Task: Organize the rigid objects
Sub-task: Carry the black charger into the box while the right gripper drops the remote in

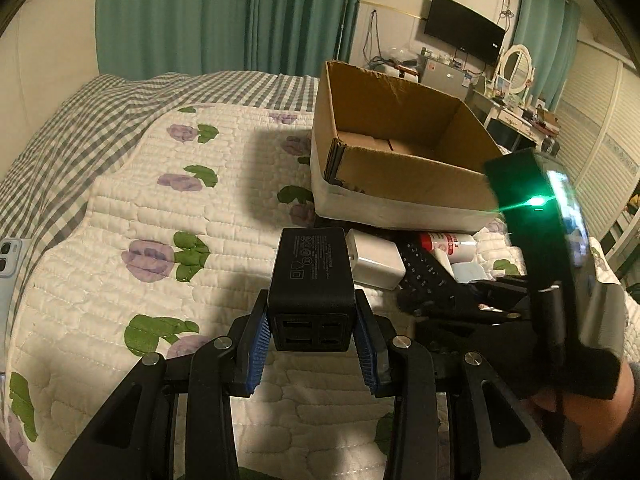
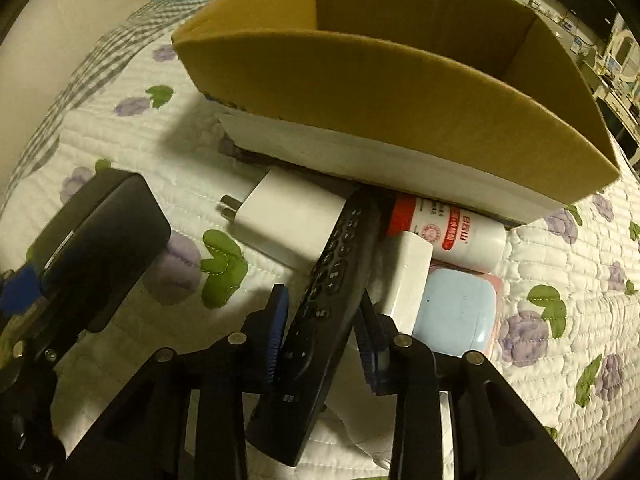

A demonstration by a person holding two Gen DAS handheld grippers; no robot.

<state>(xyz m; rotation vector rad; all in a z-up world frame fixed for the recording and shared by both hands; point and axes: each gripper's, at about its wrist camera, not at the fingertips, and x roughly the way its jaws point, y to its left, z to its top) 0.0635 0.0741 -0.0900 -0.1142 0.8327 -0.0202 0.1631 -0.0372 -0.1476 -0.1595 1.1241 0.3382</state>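
Black linkage tool (image 1: pixel 312 344), blue ribbed pads (image 1: pixel 259 344), silver screws (image 1: pixel 223 343)

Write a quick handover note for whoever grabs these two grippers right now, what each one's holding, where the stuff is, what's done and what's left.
Left gripper: shut on the black charger, lifted above the quilt.
Right gripper: jaws around the black remote, which slants up over the pile; the grip looks closed.
Cardboard box: open on the bed, just behind the pile. None of the loose items shows inside it.
Still on the quilt in front of the box: white plug adapter, red-capped white bottle, white block, pale blue case.
Left to do, probably: drop the charger and remote into the box, then the other four.
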